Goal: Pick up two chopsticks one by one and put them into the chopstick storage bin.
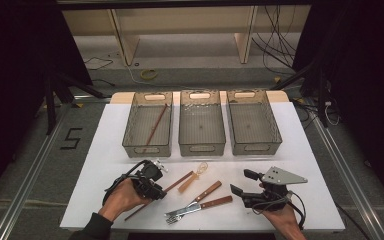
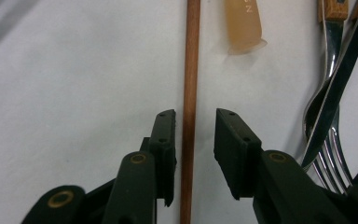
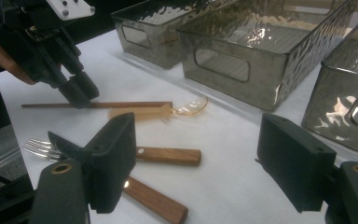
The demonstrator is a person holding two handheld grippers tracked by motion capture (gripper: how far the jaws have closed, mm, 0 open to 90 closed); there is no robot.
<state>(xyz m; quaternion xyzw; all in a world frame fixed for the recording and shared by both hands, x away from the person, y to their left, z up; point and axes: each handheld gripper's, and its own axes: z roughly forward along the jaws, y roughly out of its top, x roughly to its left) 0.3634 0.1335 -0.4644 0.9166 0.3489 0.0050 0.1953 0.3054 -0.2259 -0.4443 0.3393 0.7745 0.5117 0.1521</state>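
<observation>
Left gripper (image 1: 156,192) sat low over the white table (image 1: 105,165), its jaws straddling a brown chopstick (image 2: 189,93) that lay flat on the surface. The jaws were partly closed; one pad sat very close to the stick and the other was a clear gap away, so nothing was clamped yet. That chopstick ran from the table's near edge up toward the clear plastic spoon (image 1: 195,177), whose handle end lay just beside it.

Farther back, three clear bins stood in a row. The left bin (image 1: 131,131) held a second chopstick (image 1: 155,127) leaning on a slant; the middle bin (image 1: 202,145) and the right bin (image 1: 275,135) looked empty.

Near the table's front, a fork (image 1: 180,217) and a knife (image 1: 192,206) with wooden handles lay crossed, close to the chopstick.

Right gripper (image 3: 196,163) hovered above the table with its jaws wide apart and nothing between them.

A likely risk was the thin, round stick rolling or skidding out as the pads met it, since it lay off-centre between them. It could also pivot in the grip and knock the spoon, or the gripper's side could catch the fork tines close by.

Raised letters showed on the spoon handle in the left gripper view, too few to read as a word. A dark "5" (image 1: 71,138) was marked on the floor left of the table.
</observation>
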